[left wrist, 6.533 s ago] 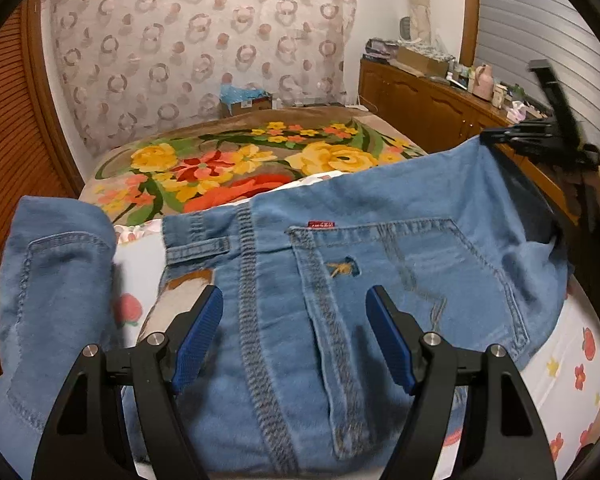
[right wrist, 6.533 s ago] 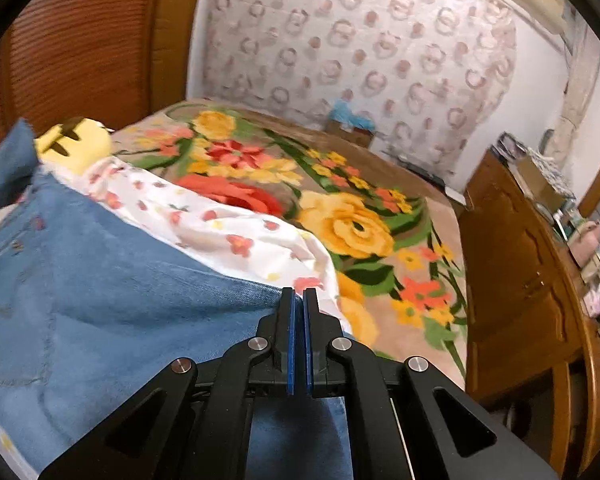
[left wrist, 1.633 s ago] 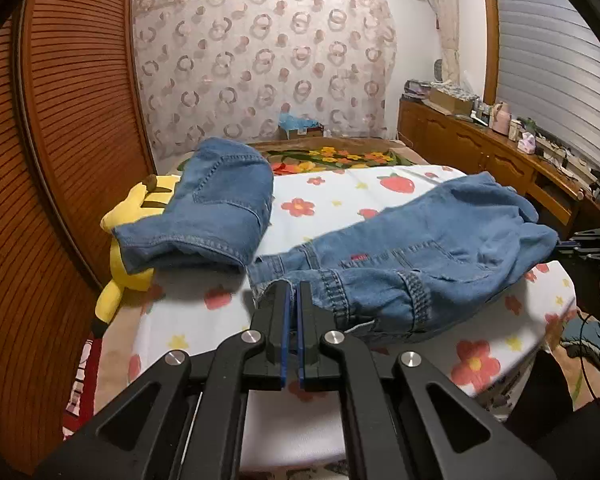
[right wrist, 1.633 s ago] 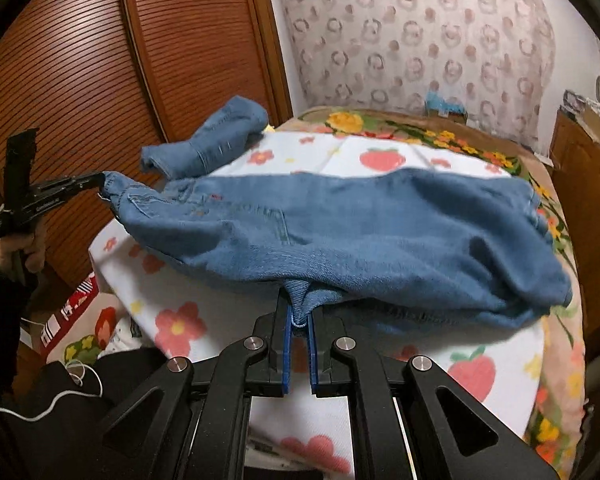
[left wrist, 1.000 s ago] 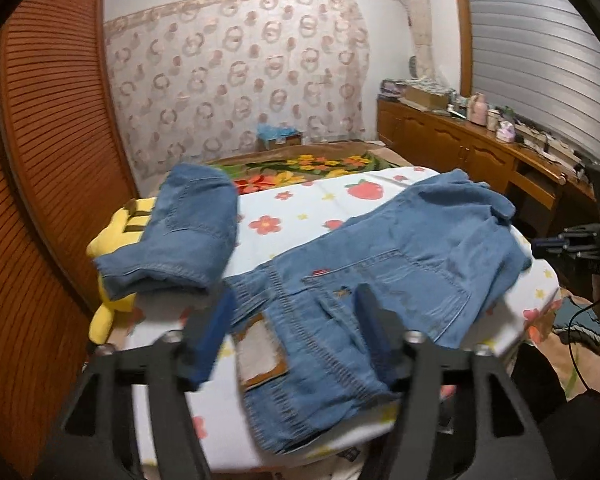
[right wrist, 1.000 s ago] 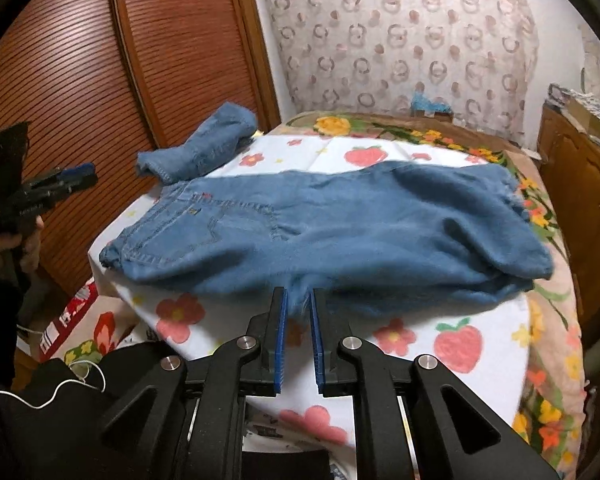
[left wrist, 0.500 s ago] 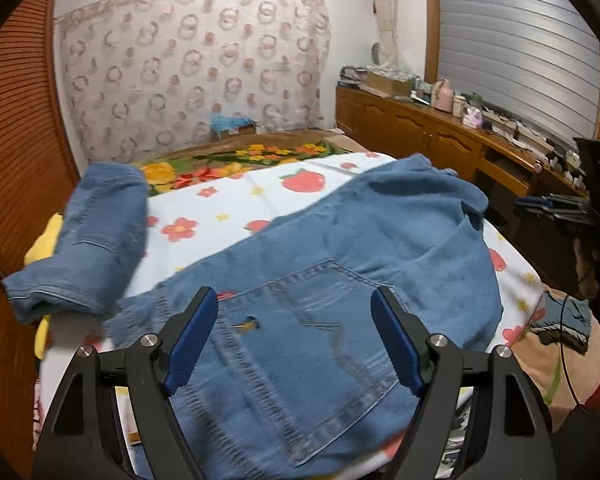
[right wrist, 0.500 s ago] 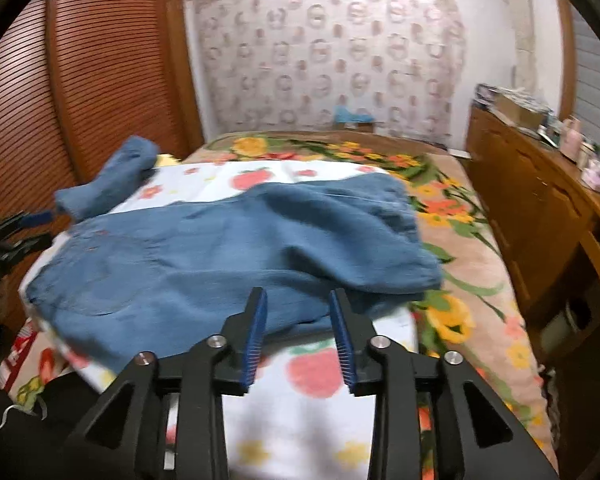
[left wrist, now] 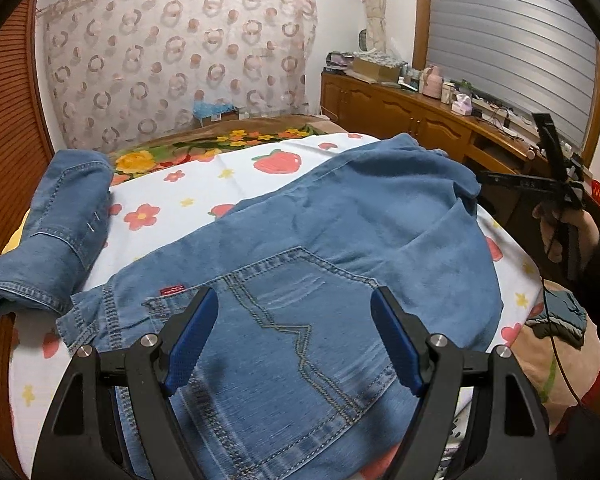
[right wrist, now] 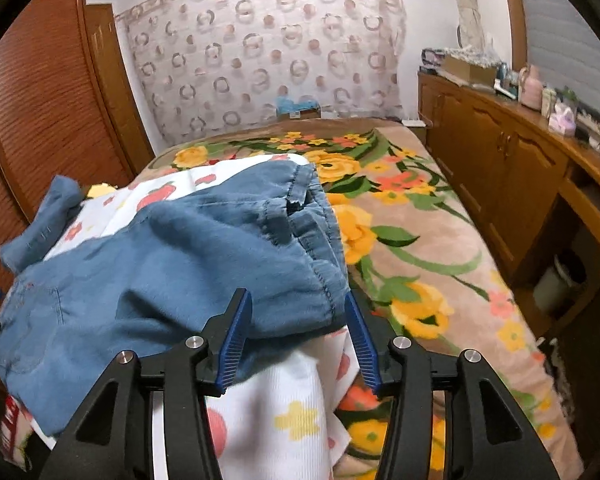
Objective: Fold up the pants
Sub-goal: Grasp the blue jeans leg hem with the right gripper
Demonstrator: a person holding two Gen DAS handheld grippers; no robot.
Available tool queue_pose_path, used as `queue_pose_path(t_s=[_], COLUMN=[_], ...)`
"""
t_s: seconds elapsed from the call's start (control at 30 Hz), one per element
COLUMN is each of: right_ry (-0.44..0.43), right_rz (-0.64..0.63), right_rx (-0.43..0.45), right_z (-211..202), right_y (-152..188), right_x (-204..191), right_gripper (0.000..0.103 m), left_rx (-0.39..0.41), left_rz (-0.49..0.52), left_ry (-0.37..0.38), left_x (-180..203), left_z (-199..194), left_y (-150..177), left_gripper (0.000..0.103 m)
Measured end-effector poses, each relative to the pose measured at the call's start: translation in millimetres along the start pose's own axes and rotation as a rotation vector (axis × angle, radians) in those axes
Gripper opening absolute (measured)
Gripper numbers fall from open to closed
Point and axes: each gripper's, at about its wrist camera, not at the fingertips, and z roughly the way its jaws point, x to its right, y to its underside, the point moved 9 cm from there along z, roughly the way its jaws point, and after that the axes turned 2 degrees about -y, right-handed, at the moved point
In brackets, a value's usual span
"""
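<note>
Blue denim pants [left wrist: 340,240] lie spread across the white bed cover printed with strawberries and flowers [left wrist: 188,200], running from the near left corner of the bed toward its right edge. Waistband and back pocket end sits at the near edge, directly under the left gripper [left wrist: 292,336]. Leg-hem end is bunched in loose folds near the right edge, under the right gripper [right wrist: 296,340].

Left gripper: jaws spread wide, nothing between them, hovering over the stitched back pocket. Cannot tell whether the tips touch the cloth.

Right gripper: jaws also spread wide, empty, straddling the hem corner of the pant leg from just above. In the left wrist view it shows as a black frame at the right edge of the bed, held in a hand.

A second piece of blue denim, rolled or folded [left wrist: 56,232], rests at the far left edge of the bed cover, apart from the pants. Yellow plush toy [right wrist: 100,190] partly hidden behind it.

Progress, judged: pants appear laid out lengthwise, legs seemingly stacked one on the other, though the hem end is rumpled. No crosswise fold made yet. Remaining: grip hem and waist, smooth out, fold hem toward waistband, possibly fold again.
</note>
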Motion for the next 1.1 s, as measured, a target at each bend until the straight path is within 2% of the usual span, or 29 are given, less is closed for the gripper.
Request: queue_pose_path(t_s=[0.33,0.4,0.47,0.5,0.57,0.87,1.03,1.1], right_ry=[-0.044,-0.046,-0.053,-0.063,-0.062,-0.135,-0.104,-0.049], right_rz=[-0.002,-0.021,-0.048,-0.063,-0.087,-0.211,-0.192,-0.177], right_rx=[-0.056,-0.057,-0.057,-0.054,-0.035,0.053,0.055,0.038], right_z=[12.8,11.5,10.5,9.3,4.0,-32.8,-26.1,-14.1], right_y=[-5.4,-6.8,-10.7,-13.0,-16.2,-41.6,-46.0,-41.3], right_x=[2.6,0.4,-4.5,-7.6,-13.8,-66.8,-46.0,-26.7], right_gripper=[0.049,0.026,0.013,0.007,0.003,0.0,0.001,0.015], left_rx=[0.01,0.013,0.015,0.016,0.019,0.046,0.05,0.047], left_rz=[0.012,0.009,0.007,0.006,0.003,-0.022,-0.029,-0.036], left_ry=[-0.003,-0.002,-0.003,-0.004,-0.007,-0.02,-0.02,-0.018], left_x=[4.4,3.8,2.3,1.6,-0.6,-14.7,-18.4,-18.2], left_z=[-2.5,-3.6,-4.3,-5.0,-6.4,-19.8,-22.2,-21.8], left_y=[-1.6,-1.5,-1.3,-1.0,-0.6,-2.4,-3.0,-2.7], left_gripper=[0.079,0.079,0.079,0.079,0.079,0.079,0.079,0.079])
